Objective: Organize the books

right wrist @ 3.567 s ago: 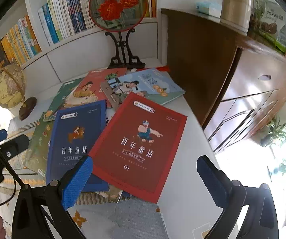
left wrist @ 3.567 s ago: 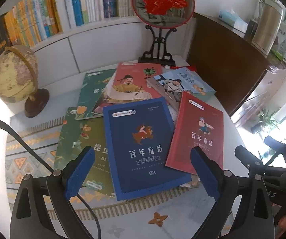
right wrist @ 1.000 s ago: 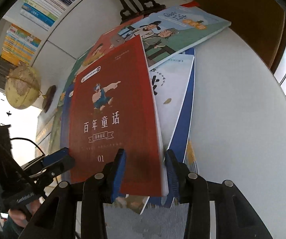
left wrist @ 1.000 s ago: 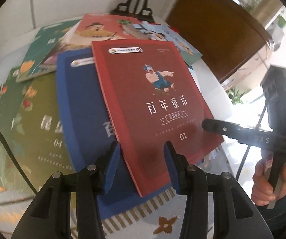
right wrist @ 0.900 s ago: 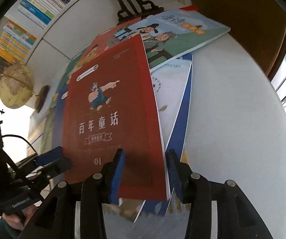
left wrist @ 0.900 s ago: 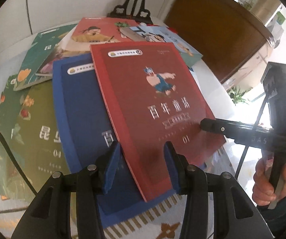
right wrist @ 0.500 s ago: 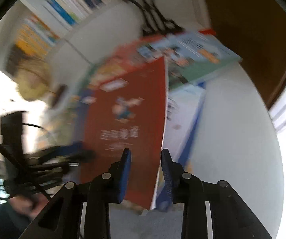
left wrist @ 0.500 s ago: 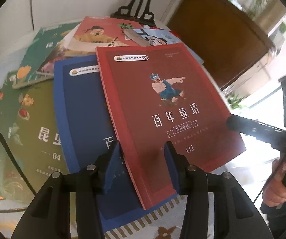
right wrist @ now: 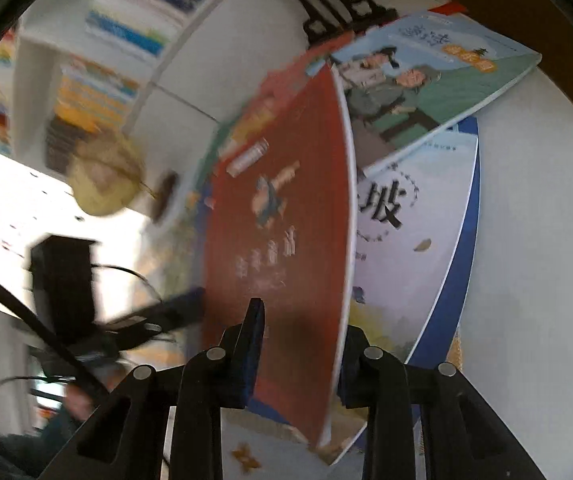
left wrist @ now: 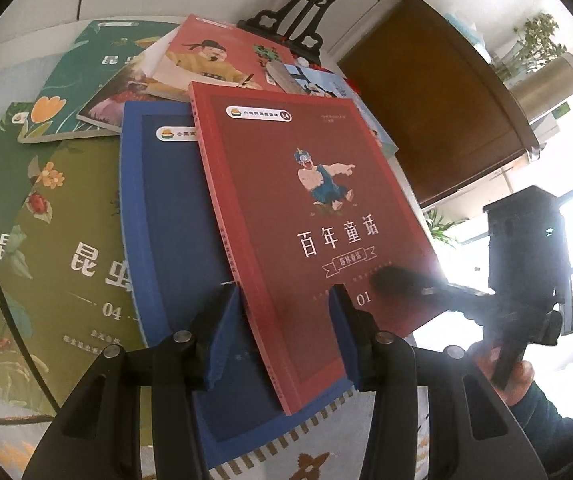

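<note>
Left wrist view: we see the red book [left wrist: 310, 216] in mid-frame, lying tilted over the blue book [left wrist: 166, 240], with its near corner between the pads of the left gripper [left wrist: 286, 320]. The left pad sits against the spine edge and the right pad against the cover; we cannot tell whether they press. At left lies the olive book [left wrist: 66, 248], with a green book [left wrist: 82, 80] above it and a pink book [left wrist: 214, 60] at upper centre. A fan stand [left wrist: 290, 20] rises at the top edge, and a brown cabinet [left wrist: 438, 120] fills the upper right. At lower right, a hand [left wrist: 514, 376] holds the right gripper [left wrist: 398, 280], whose dark tip lies on the red cover.

Right wrist view, blurred: the right gripper [right wrist: 298, 344] pinches the red book [right wrist: 282, 216] at its near edge, one finger above the cover and one below; its jaws have just been closing on it. The book is lifted at a slant. To its right, on the table [right wrist: 534, 240], lie a white book [right wrist: 410, 240] and a teal book [right wrist: 434, 80]. A globe [right wrist: 102, 184] appears at centre left
</note>
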`<state>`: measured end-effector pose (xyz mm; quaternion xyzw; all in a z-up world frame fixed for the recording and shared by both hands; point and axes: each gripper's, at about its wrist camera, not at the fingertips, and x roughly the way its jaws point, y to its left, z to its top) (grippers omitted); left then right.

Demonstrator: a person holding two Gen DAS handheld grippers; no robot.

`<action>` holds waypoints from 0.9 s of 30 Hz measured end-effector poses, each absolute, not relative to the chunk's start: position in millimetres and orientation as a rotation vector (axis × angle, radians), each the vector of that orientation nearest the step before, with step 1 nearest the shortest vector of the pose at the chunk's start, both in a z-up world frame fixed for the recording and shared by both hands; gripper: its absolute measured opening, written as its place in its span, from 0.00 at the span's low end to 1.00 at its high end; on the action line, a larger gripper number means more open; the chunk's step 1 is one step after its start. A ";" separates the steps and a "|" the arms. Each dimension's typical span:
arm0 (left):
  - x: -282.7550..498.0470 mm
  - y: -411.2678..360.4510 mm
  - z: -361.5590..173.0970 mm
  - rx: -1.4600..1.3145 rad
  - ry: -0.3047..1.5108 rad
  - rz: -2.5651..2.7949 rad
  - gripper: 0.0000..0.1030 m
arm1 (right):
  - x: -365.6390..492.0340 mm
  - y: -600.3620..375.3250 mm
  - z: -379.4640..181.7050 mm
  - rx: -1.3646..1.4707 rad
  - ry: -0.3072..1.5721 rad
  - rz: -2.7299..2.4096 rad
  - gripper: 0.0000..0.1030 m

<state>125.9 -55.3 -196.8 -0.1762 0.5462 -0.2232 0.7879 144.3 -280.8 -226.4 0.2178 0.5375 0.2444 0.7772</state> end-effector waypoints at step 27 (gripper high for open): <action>103.9 -71.6 -171.3 -0.441 1.105 -0.523 0.46 | 129.1 -274.2 -206.4 0.663 1.241 0.354 0.15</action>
